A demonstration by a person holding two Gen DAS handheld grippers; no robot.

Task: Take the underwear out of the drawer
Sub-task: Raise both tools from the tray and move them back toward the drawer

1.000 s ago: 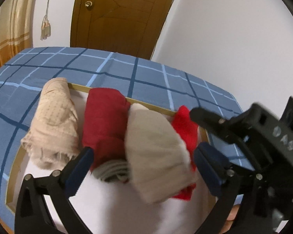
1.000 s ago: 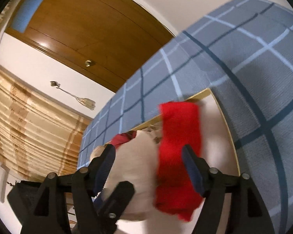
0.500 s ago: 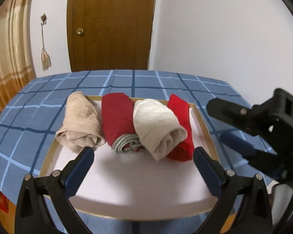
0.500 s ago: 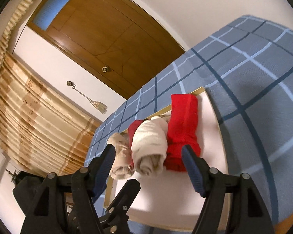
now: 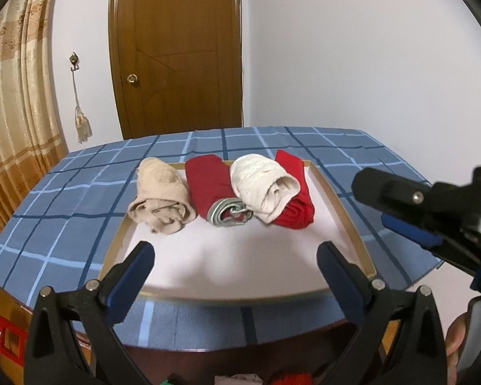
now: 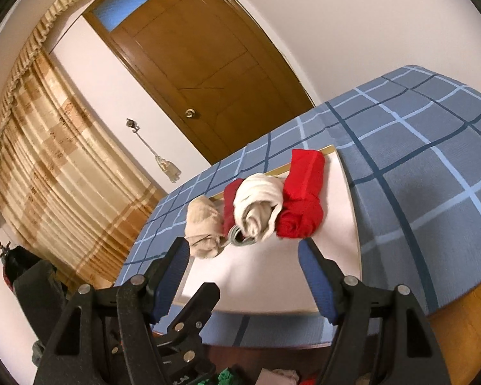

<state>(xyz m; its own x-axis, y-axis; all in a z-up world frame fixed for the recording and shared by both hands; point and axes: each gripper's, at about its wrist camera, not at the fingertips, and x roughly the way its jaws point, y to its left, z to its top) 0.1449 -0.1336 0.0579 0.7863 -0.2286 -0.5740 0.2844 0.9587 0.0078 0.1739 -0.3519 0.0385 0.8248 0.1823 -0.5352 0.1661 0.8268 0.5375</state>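
Left wrist view: four rolled pieces of underwear are seen lined up along the far edge of a shallow white tray (image 5: 343, 207) with a wooden rim, laid on a table covered by a blue checked cloth (image 5: 67, 199). From the left edge they are ordered as a beige roll (image 5: 160, 199), a dark red roll (image 5: 211, 189) with a grey waistband, a cream roll (image 5: 263, 186) and a bright red roll (image 5: 296, 195); the cream one is leaned on the bright red one. The left gripper (image 5: 234, 272) is held released over the near edge, nothing between its blue pads. In the right wrist view the right gripper (image 6: 243, 276) is likewise spread wide, clear of the rolls. A brown door (image 5: 176, 51) is seen behind.
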